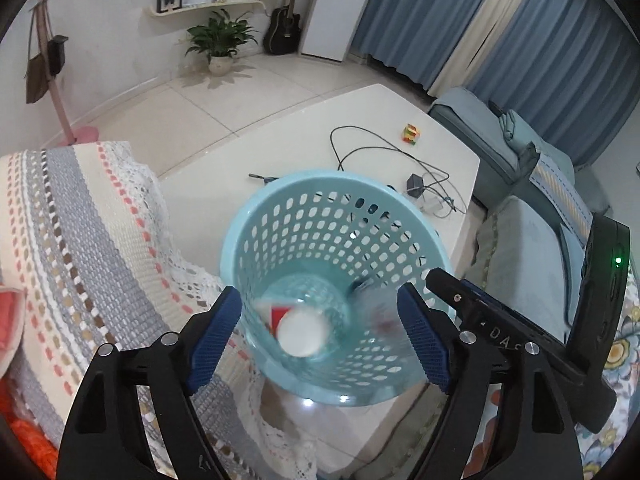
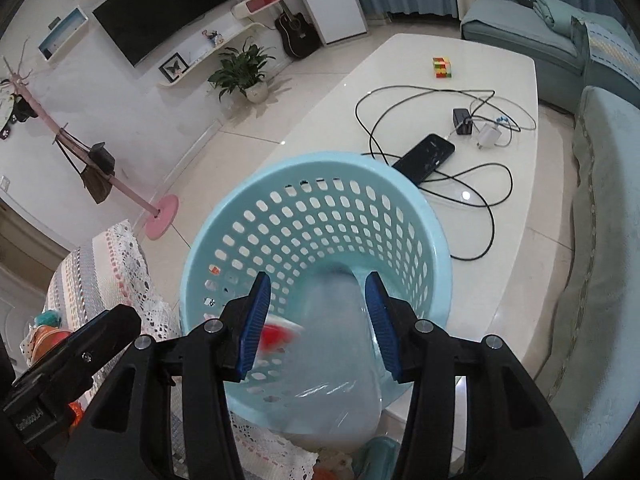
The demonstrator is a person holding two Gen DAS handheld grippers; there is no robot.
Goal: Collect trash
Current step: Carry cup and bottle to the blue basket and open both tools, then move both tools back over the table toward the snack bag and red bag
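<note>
Over the basket: both of your tools point down into its mouth.
Left tool (image 1: 320, 332): your blue pads stand wide apart; nothing is pressed between them.
Right tool (image 2: 316, 320): your pads sit at a middling gap around a blurred clear plastic bottle (image 2: 340, 356); whether they press on it you cannot tell.
Basket (image 1: 280, 208): pale blue, perforated, standing at the near edge of the white worktop (image 1: 360, 120).
Trash inside: a bottle with a white cap (image 1: 302, 332) and red label lies at the bottom, seen between your left pads.
Worktop beyond: black cable (image 2: 376, 128), dark phone (image 2: 426, 156), chargers, and a coloured cube (image 2: 442, 67) farther off.
Left of basket: a striped lace-edged cloth (image 1: 80, 240).
</note>
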